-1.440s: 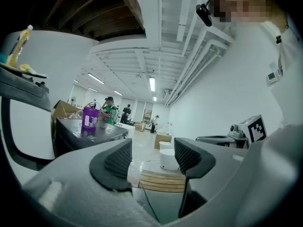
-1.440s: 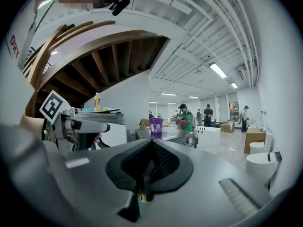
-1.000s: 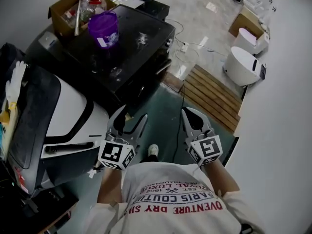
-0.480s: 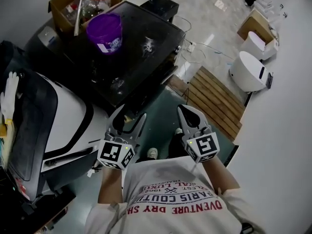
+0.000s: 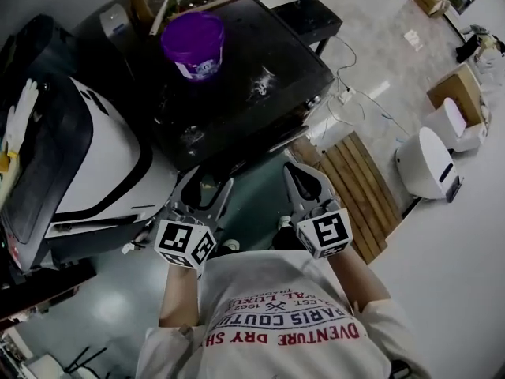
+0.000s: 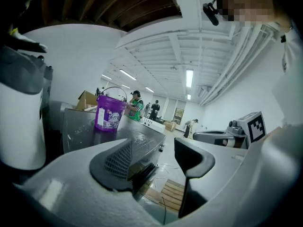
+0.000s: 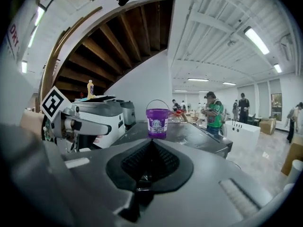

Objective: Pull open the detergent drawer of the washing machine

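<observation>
**Both claws face the dark washing machine — drawer not made out**

Left of the left claw (image 5: 210, 183) stands a white-and-black machine (image 5: 110, 172), with a white glove (image 5: 20, 117) lying at its far-left edge. Far ahead of that claw, a cardboard box (image 5: 146, 2) holds bottles. Nearer, a purple bucket (image 5: 194, 46) sits on top of the washing machine (image 5: 229, 109), and its contents are hidden. The machine's front edge lies just ahead of both claws, but the detergent drawer cannot be picked out on it. The left claw's jaws stand wide with nothing between them. The right claw (image 5: 298, 177) has its jaws together and is empty. To its right lies a wooden pallet (image 5: 355, 188). Beyond that are a white appliance (image 5: 426, 164) and an open carton (image 5: 446, 93) with something white inside.

A second ago the right claw hung over the floor beside the pallet — now it faces the machine's front corner. The left claw sits closer under the front edge. Neither claw's jaws have changed.
</observation>
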Motion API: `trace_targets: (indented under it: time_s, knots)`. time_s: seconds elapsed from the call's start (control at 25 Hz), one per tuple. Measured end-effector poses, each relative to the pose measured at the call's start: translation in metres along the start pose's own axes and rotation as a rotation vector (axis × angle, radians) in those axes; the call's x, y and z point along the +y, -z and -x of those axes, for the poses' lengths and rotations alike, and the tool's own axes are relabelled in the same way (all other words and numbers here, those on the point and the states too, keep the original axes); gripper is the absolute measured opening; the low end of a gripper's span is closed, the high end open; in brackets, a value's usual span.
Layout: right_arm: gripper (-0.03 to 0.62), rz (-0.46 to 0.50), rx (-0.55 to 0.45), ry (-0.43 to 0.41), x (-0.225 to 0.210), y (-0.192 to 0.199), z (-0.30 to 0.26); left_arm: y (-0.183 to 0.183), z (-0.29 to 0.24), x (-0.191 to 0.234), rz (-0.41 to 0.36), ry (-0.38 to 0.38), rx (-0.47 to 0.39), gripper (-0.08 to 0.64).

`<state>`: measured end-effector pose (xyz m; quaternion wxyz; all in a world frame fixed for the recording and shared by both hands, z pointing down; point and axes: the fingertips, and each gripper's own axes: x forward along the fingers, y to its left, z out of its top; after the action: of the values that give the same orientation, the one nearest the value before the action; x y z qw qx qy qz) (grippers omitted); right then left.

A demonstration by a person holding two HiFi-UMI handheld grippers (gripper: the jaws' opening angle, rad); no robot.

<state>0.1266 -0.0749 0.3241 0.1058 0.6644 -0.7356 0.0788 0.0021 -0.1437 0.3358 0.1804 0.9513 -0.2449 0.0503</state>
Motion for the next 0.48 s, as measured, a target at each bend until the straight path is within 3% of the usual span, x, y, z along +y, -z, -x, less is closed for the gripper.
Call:
trace_targets:
  time_s: [0.2, 0.48]
  knots:
    - [0.002, 0.06, -0.024, -0.139, -0.028, -0.006, -0.01, 0.023, -0.021, -0.007, 0.1, -0.133, -0.028, 0.262]
    - [0.002, 0.097, -0.022, -0.262, -0.051, 0.022, -0.024, 0.062, -0.025, -0.005, 0.203, -0.321, -0.068, 0.261]
